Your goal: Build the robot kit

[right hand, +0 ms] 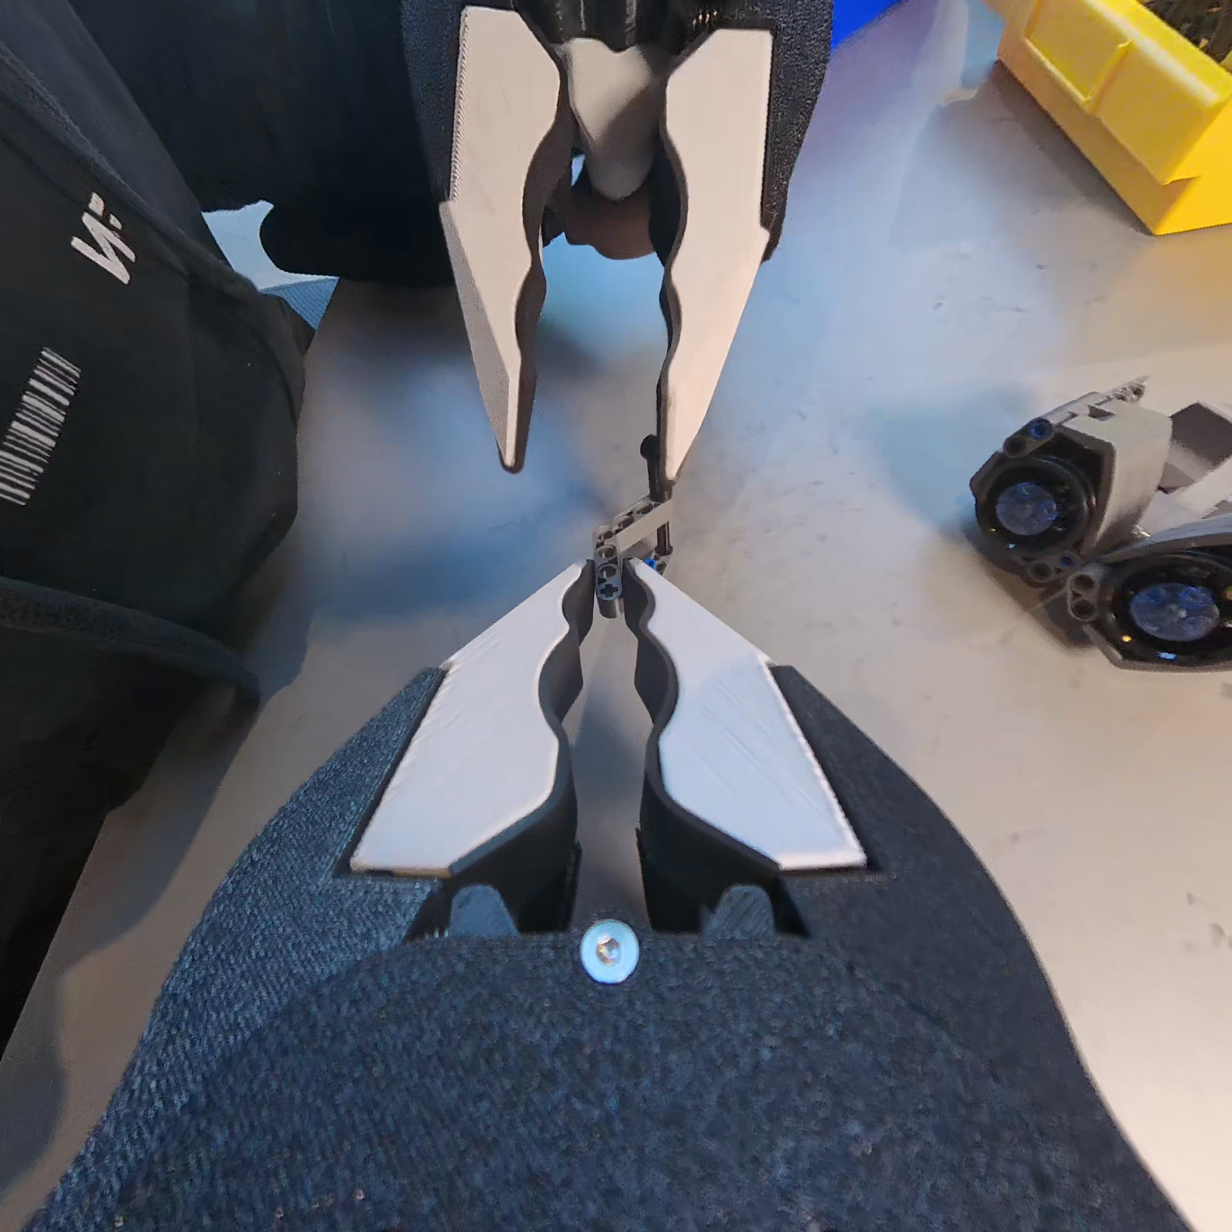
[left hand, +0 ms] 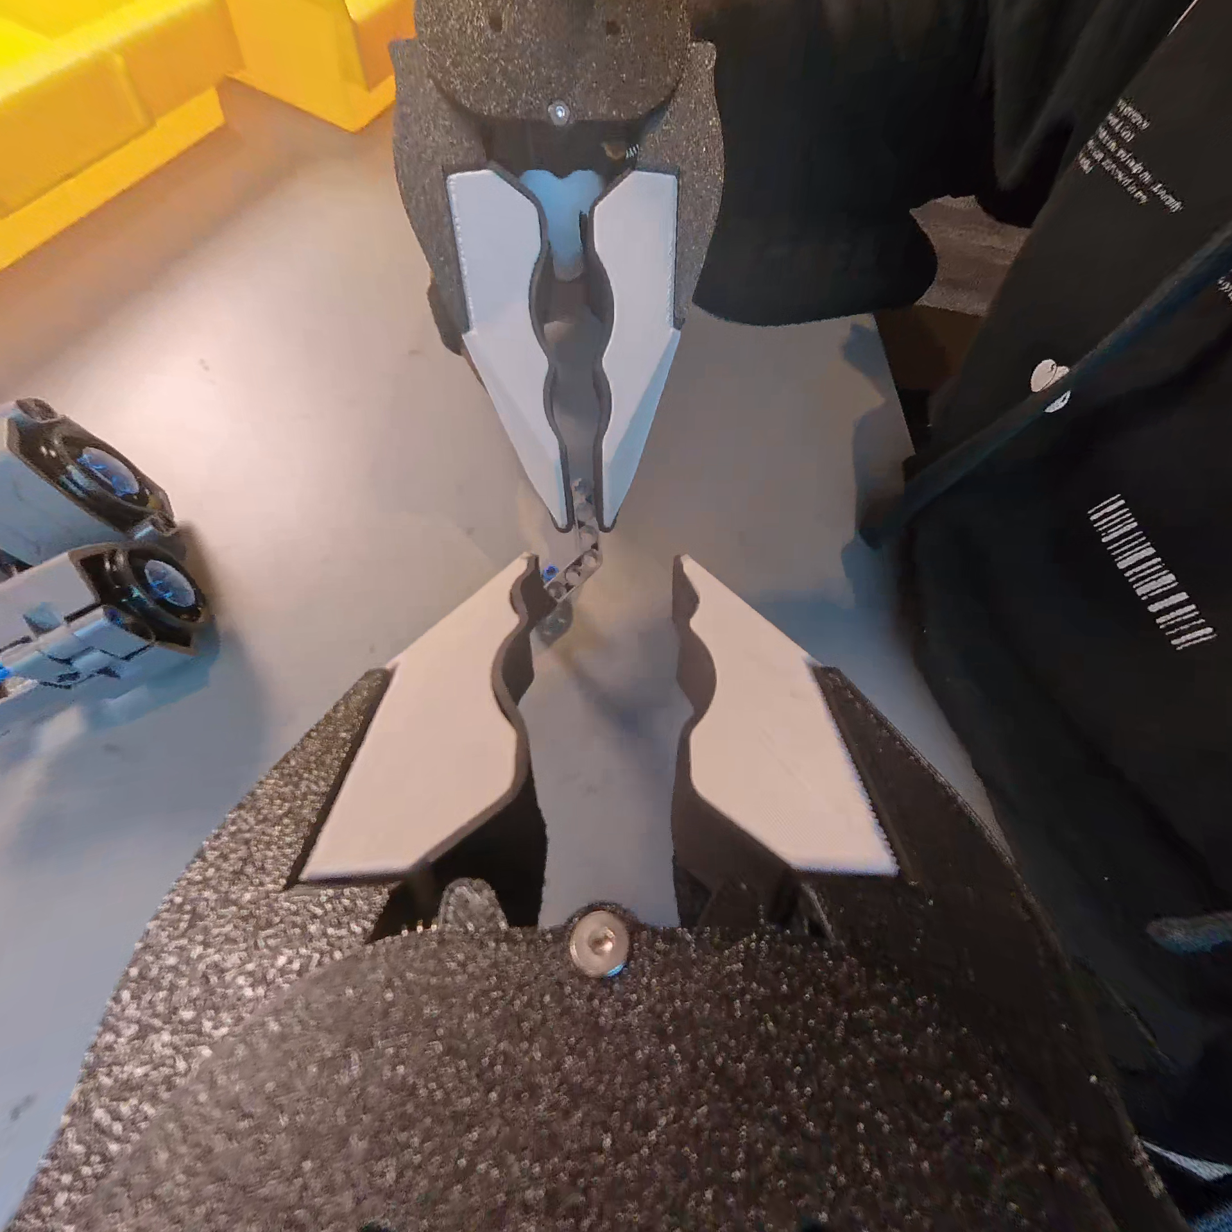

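Grey holed beam [right hand: 610, 587] looks light, stiff and small; best pinched at its end, where the right gripper [right hand: 610, 570] clamps it. Left gripper [left hand: 603, 567], at twelve o'clock in the right wrist view, gapes wide, one fingertip touching the linked beam.

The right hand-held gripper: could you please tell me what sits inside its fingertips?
The right hand-held gripper is shut on a small grey beam piece. Its pinched faces are covered by the fingers.

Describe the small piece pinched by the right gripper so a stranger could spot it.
On the pale grey table, between the two facing grippers, the right gripper clamps a small grey plastic building beam. Unlike the bulky round-lensed grey-and-black assemblies aside, it is thin and pin-holed.
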Tool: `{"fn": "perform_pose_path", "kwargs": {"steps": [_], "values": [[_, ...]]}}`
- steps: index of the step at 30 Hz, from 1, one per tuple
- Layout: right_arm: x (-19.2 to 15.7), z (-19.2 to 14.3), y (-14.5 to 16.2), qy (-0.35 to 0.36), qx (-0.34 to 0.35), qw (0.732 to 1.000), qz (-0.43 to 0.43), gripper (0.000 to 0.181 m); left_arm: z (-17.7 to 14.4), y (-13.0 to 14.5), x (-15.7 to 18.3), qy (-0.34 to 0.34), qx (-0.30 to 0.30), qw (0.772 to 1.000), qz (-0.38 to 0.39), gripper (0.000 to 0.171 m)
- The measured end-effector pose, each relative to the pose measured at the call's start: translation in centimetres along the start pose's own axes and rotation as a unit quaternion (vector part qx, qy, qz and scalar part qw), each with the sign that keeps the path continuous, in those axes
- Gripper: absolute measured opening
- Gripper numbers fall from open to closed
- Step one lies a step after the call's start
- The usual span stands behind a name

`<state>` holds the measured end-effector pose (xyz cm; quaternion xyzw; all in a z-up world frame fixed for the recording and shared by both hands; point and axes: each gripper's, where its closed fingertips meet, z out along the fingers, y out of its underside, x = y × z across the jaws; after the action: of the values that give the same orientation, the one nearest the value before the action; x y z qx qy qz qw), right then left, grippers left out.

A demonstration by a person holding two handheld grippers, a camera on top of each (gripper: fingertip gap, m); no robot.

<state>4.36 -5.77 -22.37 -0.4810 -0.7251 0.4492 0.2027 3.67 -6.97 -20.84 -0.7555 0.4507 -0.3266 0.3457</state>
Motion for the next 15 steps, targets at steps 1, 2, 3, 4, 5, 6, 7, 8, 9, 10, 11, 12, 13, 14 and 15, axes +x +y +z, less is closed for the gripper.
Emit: {"fn": "perform_pose_path", "kwargs": {"steps": [1, 2, 3, 4, 5, 6, 7, 8, 9, 10, 11, 12, 13, 14, 15], "values": [[0.0, -0.1, 0.0, -0.003, 0.002, 1.000, 0.004, 0.006, 0.0, 0.0, -0.2, 0.001, 0.006, 1.000, 0.003, 0.038], [0.0, -0.1, -0.1, -0.008, 0.001, 1.000, 0.005, 0.006, 0.0, 0.0, -0.2, 0.007, 0.011, 1.000, 0.008, 0.037], [-0.1, -0.2, 0.0, -0.014, -0.003, 1.000, 0.006, 0.006, 0.0, -0.1, -0.1, 0.020, 0.014, 1.000, 0.011, 0.038], [0.0, -0.3, 0.1, -0.018, -0.007, 1.000, 0.006, 0.006, -0.2, -0.2, -0.2, 0.029, 0.016, 0.999, 0.009, 0.039], [0.1, -0.4, 0.2, -0.019, -0.008, 1.000, 0.008, 0.006, -0.4, -0.2, -0.6, 0.029, 0.014, 0.999, 0.008, 0.038], [0.2, -0.5, 0.2, -0.023, -0.008, 1.000, 0.013, 0.006, -0.4, 0.0, -1.1, 0.025, 0.006, 1.000, 0.009, 0.038], [0.2, -0.6, 0.5, -0.029, -0.012, 0.999, 0.019, 0.006, -0.3, 0.5, -1.8, 0.017, -0.007, 1.000, 0.007, 0.038], [0.2, -0.7, 0.7, -0.033, -0.014, 0.999, 0.023, 0.006, 0.0, 1.1, -2.4, 0.011, -0.022, 1.000, 0.005, 0.039], [0.3, -0.8, 0.8, -0.035, -0.014, 0.999, 0.025, 0.006, 0.6, 1.8, -2.5, 0.015, -0.037, 0.999, 0.003, 0.039], [0.3, -0.9, 1.0, -0.037, -0.018, 0.999, 0.028, 0.006, 1.3, 2.2, -2.4, 0.024, -0.047, 0.999, 0.002, 0.040], [0.3, -0.9, 1.2, -0.040, -0.022, 0.999, 0.026, 0.006, 2.0, 2.6, -2.3, 0.028, -0.055, 0.998, 0.005, 0.039], [0.2, -0.9, 1.3, -0.040, -0.026, 0.999, 0.021, 0.006, 2.6, 2.8, -2.3, 0.025, -0.062, 0.998, 0.012, 0.037], [0.1, -0.9, 1.5, -0.044, -0.033, 0.998, 0.016, 0.006, 3.2, 3.0, -2.4, 0.021, -0.070, 0.997, 0.018, 0.032], [0.0, -0.9, 1.6, -0.046, -0.039, 0.998, 0.009, 0.006, 3.6, 3.0, -2.4, 0.020, -0.075, 0.997, 0.023, 0.027], [-0.1, -0.8, 1.6, -0.047, -0.040, 0.998, 0.004, 0.006, 3.8, 2.9, -2.4, 0.020, -0.074, 0.997, 0.030, 0.020]]}}
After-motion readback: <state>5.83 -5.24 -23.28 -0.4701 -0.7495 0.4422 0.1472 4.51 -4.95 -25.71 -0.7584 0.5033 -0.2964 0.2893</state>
